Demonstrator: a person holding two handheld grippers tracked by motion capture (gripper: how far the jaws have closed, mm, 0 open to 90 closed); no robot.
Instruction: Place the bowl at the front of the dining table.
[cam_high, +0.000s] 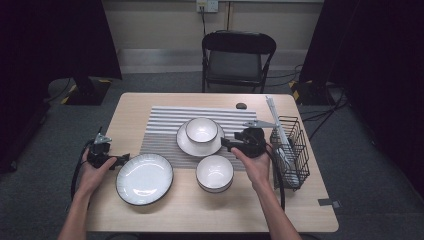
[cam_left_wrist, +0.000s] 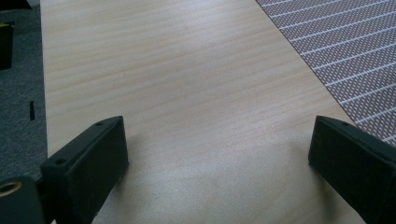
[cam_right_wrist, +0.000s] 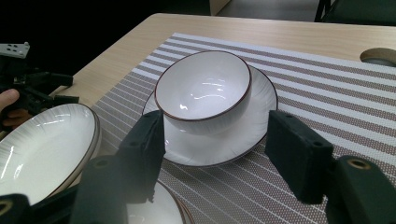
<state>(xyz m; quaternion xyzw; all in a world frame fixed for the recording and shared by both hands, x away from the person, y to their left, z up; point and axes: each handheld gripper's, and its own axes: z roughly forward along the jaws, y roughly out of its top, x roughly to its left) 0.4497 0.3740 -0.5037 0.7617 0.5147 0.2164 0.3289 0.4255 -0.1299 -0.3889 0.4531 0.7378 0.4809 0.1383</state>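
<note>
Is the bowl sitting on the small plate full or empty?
Empty: the bowl on the small plate shows only its bare, glossy white inside.

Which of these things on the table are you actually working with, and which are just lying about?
Likely in play, judging by where the grippers sit:
- large plate, beside the left gripper
- bowl on a small plate, faced by the open right gripper
- second bowl
- striped placemat

Probably just lying about:
- wire basket
- small dark disc
- folding chair
</note>
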